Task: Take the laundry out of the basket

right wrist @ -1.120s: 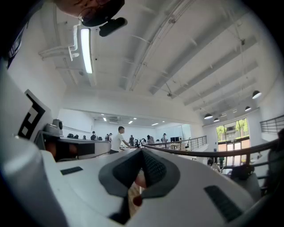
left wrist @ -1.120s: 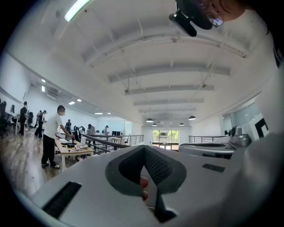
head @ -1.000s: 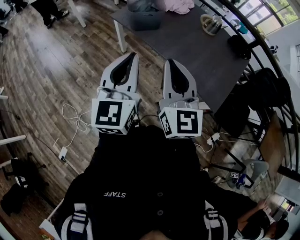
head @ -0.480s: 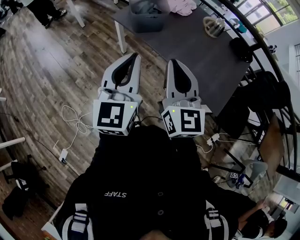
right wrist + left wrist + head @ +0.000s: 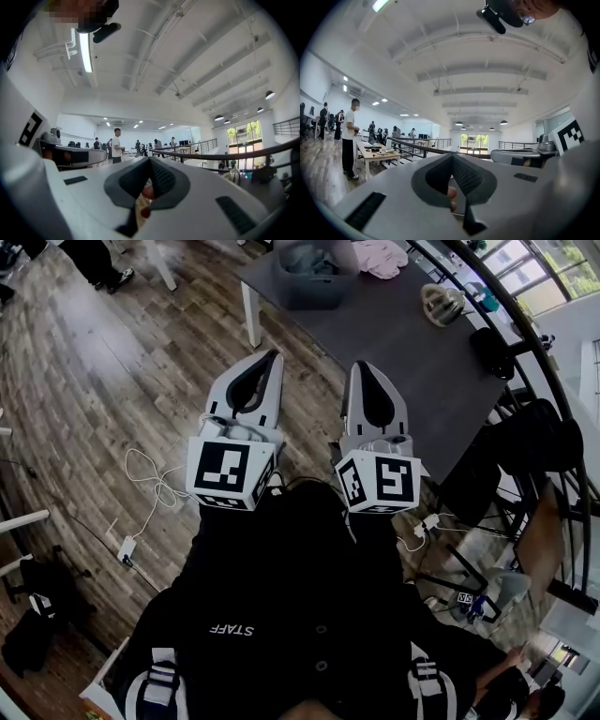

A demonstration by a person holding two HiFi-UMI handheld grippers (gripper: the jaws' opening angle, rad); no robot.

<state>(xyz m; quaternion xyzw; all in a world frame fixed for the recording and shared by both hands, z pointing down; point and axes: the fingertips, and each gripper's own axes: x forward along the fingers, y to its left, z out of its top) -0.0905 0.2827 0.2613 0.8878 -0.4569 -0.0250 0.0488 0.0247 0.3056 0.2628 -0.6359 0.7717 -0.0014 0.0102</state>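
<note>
A grey laundry basket (image 5: 314,270) with pale laundry (image 5: 302,253) in it stands at the near end of a dark grey table (image 5: 394,343), at the top of the head view. A pink garment (image 5: 380,253) lies on the table beside it. My left gripper (image 5: 272,354) and right gripper (image 5: 361,367) are held side by side in front of my chest, pointing toward the table and well short of the basket. Both are shut with nothing between the jaws. The left gripper view (image 5: 452,157) and right gripper view (image 5: 150,160) look upward at the ceiling, with the jaws closed together.
On the table's far part sit a pale round object (image 5: 442,304) and a black item (image 5: 492,348). A black chair (image 5: 525,442) stands at the table's right side. White cables (image 5: 150,486) trail on the wooden floor at the left. People stand at desks (image 5: 377,154) in the distance.
The table and basket have slid lower in the head view, showing more of the basket. The right gripper has shifted a little to the right. Both grippers stay shut.
</note>
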